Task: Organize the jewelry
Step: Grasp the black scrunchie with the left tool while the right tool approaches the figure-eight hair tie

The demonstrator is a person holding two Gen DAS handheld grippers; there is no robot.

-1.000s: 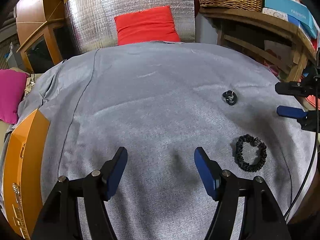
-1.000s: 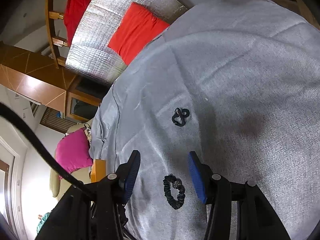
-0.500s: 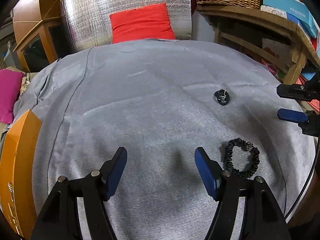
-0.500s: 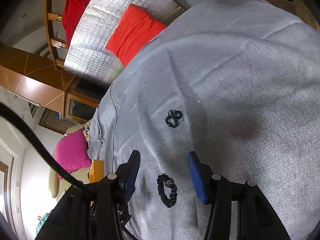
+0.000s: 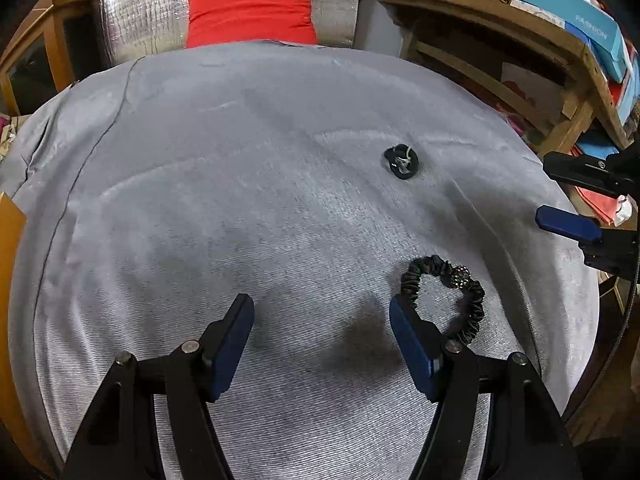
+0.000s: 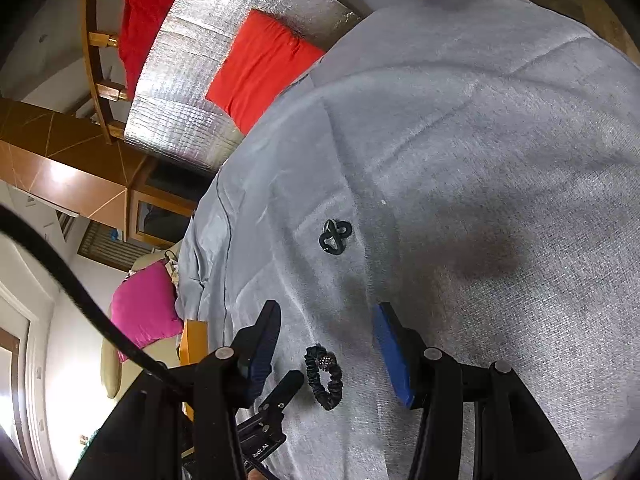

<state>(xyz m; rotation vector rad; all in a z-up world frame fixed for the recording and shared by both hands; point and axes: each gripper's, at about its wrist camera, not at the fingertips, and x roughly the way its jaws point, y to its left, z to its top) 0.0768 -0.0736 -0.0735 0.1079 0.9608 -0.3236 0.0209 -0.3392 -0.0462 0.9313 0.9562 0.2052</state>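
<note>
A black ruffled scrunchie bracelet with a beaded charm lies on the grey cloth, just right of my left gripper, which is open and empty. It also shows in the right wrist view, between the open fingers of my right gripper. A small black knotted ring piece lies farther back; it also shows in the right wrist view. The right gripper shows at the right edge of the left wrist view, open and empty.
An orange box sits at the cloth's left edge. A red cushion leans on silver foil behind the cloth. A wooden shelf with a basket and boxes stands at the right. A pink cushion lies off the cloth.
My left gripper has moved right, toward the scrunchie bracelet, and the orange box has slid toward the left edge. My right gripper has shifted slightly; the bracelet now sits lower between its fingers.
</note>
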